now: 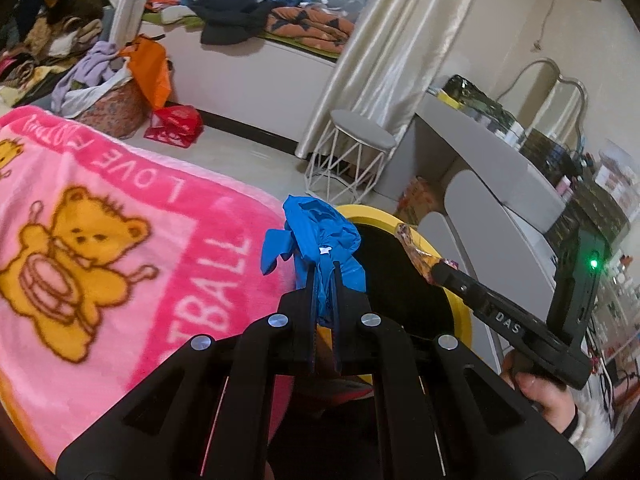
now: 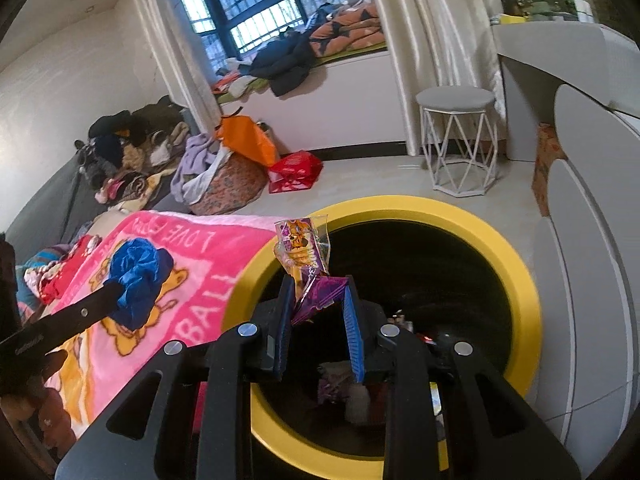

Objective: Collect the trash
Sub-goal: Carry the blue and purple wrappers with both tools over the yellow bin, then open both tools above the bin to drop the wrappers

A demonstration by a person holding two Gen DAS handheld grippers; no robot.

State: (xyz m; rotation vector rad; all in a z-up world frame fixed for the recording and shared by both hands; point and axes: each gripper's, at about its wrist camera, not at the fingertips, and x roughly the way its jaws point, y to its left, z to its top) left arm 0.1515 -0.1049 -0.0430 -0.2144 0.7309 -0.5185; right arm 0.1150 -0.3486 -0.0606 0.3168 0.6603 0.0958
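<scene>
My left gripper (image 1: 325,270) is shut on a crumpled blue piece of plastic (image 1: 316,236), held over the corner of the pink bear blanket (image 1: 100,240), just left of the yellow-rimmed bin (image 1: 372,216). In the right wrist view the left gripper (image 2: 118,290) and its blue plastic (image 2: 140,276) hang above the blanket (image 2: 192,256). My right gripper (image 2: 318,282) is shut on a purple and orange snack wrapper (image 2: 304,248), above the left side of the bin's yellow rim (image 2: 520,280). The left wrist view shows the right gripper (image 1: 434,270), its wrapper (image 1: 416,248) and the hand holding it. Some trash (image 2: 352,396) lies inside the bin.
A white wire stool (image 2: 456,140) stands on the floor beyond the bin. A grey dressing table (image 1: 480,160) is at the right. A laundry basket (image 2: 224,184), an orange bag (image 2: 248,140) and a red bag (image 2: 294,170) sit by the window seat piled with clothes.
</scene>
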